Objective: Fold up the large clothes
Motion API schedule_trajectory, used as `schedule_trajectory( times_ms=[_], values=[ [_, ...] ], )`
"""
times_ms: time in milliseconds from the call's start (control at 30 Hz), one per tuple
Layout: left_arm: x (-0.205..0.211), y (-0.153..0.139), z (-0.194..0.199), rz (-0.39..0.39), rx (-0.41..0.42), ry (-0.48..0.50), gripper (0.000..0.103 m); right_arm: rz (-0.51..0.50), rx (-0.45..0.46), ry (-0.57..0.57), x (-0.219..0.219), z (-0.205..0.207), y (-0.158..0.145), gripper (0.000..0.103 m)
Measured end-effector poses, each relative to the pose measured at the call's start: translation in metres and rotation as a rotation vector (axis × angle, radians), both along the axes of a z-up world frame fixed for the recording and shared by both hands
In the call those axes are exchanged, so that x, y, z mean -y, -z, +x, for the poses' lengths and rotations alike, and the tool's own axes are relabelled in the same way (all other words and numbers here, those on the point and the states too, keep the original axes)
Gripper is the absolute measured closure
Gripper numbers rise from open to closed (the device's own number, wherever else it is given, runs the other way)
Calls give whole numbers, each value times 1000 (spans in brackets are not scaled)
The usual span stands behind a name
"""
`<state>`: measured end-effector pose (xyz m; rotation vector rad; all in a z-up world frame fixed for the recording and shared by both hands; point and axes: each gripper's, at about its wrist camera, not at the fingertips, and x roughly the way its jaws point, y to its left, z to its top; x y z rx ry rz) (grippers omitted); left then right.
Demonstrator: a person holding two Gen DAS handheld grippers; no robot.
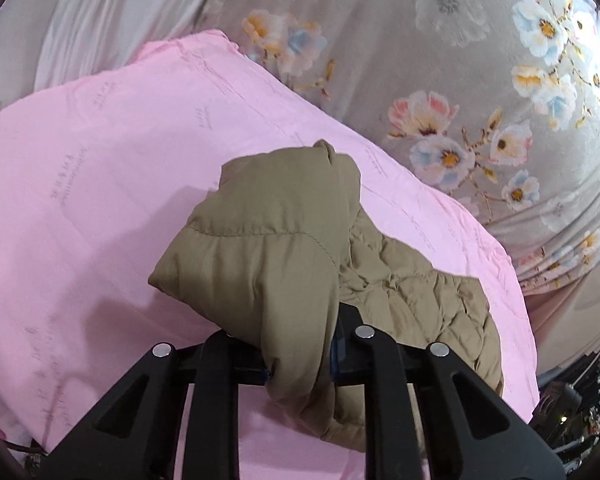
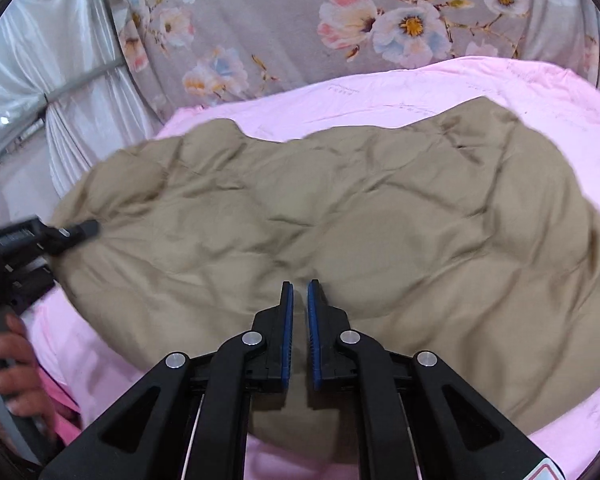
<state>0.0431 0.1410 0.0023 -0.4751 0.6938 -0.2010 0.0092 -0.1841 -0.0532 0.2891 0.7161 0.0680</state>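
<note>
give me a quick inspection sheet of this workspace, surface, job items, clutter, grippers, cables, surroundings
surface: pink sheet spread flat, lightly creased, with faint printed text.
job's things: tan quilted jacket lies spread on the pink sheet; one bunched end is lifted.
clutter: nothing seen on the sheet besides the jacket.
grippers: left gripper shut on the bunched end of the jacket; right gripper over the jacket's near edge, jaws nearly together with a slim gap, cloth between them not evident.
cables: nothing seen clearly.
surroundings: grey floral fabric behind the sheet; white draped curtain to the left; a bare hand holds the left gripper's handle.
</note>
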Motion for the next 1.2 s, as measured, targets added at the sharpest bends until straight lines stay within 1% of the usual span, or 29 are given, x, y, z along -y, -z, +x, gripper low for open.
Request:
schedule_trajectory(
  times_ms=[100, 200, 267, 300, 367, 433, 500, 567, 700, 767, 833, 900, 1033, 1100, 1200],
  values=[
    [-7, -16, -6, 26, 36, -5, 85, 56, -54, -64, -8, 9, 14, 98],
    [3, -33, -17, 66, 91, 27, 86, 29, -55, -87, -25, 16, 24, 98],
    [19, -48, -29, 108, 150, 70, 86, 15, -51, -97, -31, 21, 28, 98],
    [32, -56, -35, 117, 179, 105, 86, 20, -53, -100, -31, 24, 29, 98],
    [57, -67, -46, 146, 221, 163, 86, 51, -65, -99, -26, 26, 30, 98],
    [88, -76, -58, 191, 273, 235, 86, 76, -79, -93, -19, 23, 27, 99],
    [116, -80, -63, 203, 288, 307, 86, 108, -85, -84, -10, 15, 21, 98],
    [138, -76, -62, 200, 282, 365, 86, 133, -74, -63, 3, 2, 13, 98],
    [181, -55, -52, 220, 226, 450, 86, 127, -54, 12, 35, -21, 0, 97],
    [201, -40, -47, 244, 190, 485, 86, 105, -48, 58, 52, -31, -6, 95],
    [219, -26, -44, 270, 159, 512, 86, 82, -39, 109, 70, -42, -10, 95],
    [235, -13, -42, 294, 131, 536, 86, 79, -32, 146, 87, -52, -11, 95],
    [269, 12, -44, 359, 79, 598, 87, 54, -25, 204, 106, -71, -11, 95],
    [283, 23, -50, 390, 67, 626, 87, 15, -25, 239, 117, -79, -10, 95],
    [297, 34, -59, 443, 73, 640, 87, -33, -19, 279, 134, -93, -9, 95]
  ],
)
